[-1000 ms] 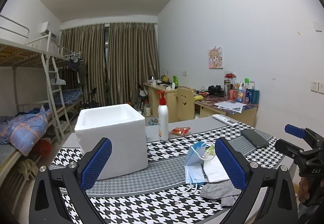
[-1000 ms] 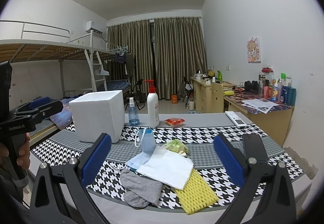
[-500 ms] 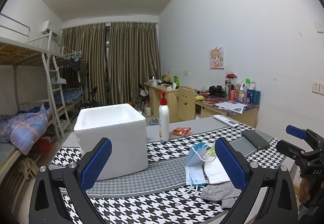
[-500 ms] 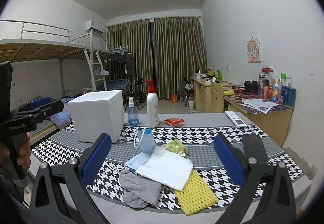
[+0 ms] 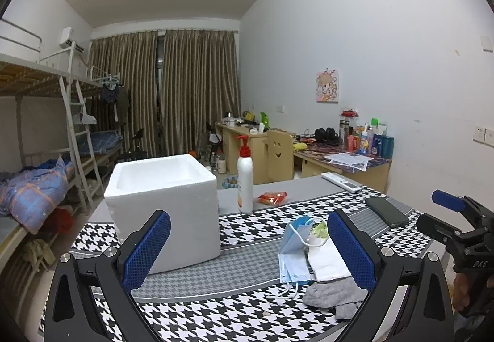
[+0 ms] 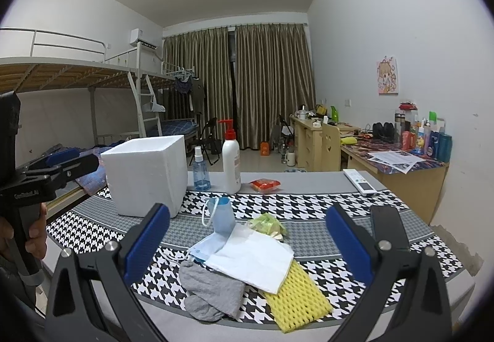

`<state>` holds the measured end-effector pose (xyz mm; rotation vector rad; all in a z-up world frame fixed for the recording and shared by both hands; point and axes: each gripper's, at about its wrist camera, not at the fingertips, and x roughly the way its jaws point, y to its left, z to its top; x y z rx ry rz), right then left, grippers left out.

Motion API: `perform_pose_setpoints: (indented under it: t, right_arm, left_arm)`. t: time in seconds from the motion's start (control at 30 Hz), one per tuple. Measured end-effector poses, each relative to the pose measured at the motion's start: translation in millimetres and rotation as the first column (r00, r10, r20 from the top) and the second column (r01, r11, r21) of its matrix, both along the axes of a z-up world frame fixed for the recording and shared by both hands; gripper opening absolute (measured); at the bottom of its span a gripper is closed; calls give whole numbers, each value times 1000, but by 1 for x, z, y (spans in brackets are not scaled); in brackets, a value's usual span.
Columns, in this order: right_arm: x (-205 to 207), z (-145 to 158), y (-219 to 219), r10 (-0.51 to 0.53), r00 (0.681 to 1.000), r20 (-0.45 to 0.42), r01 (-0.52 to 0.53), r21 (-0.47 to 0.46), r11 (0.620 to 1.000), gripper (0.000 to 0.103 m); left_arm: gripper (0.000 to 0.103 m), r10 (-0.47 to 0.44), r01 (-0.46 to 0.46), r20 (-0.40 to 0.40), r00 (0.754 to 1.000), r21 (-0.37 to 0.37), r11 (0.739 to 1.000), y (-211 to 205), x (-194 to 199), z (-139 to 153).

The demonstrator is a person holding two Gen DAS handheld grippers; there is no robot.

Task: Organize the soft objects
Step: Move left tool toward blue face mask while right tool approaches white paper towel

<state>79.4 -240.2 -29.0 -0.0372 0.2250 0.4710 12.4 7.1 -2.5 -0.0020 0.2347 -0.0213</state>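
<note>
I am holding my left gripper (image 5: 247, 246) and right gripper (image 6: 247, 237) spread wide and empty, hovering above the cloth pile (image 6: 247, 258) beside the foam box (image 6: 146, 173).

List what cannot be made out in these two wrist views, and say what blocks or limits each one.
- Foam box floor: right wrist view sees only the outer walls; left wrist view sees only the upper inner walls.
- Green packet: partly under the white cloth; print too small.
- Blue spray bottle: hidden behind the foam box in the left wrist view.
- Yellow mesh: hidden in the left wrist view behind the left gripper's right finger.
</note>
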Motion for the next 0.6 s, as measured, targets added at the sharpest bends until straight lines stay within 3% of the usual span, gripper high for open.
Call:
perform_pose_setpoints:
  t: [0.6]
  right_arm:
    - [27,-12,0,-20,997,-73,19,-16,1000,102]
  left_arm:
    - [102,-53,54,-92,994,5,999,-12,32,-11]
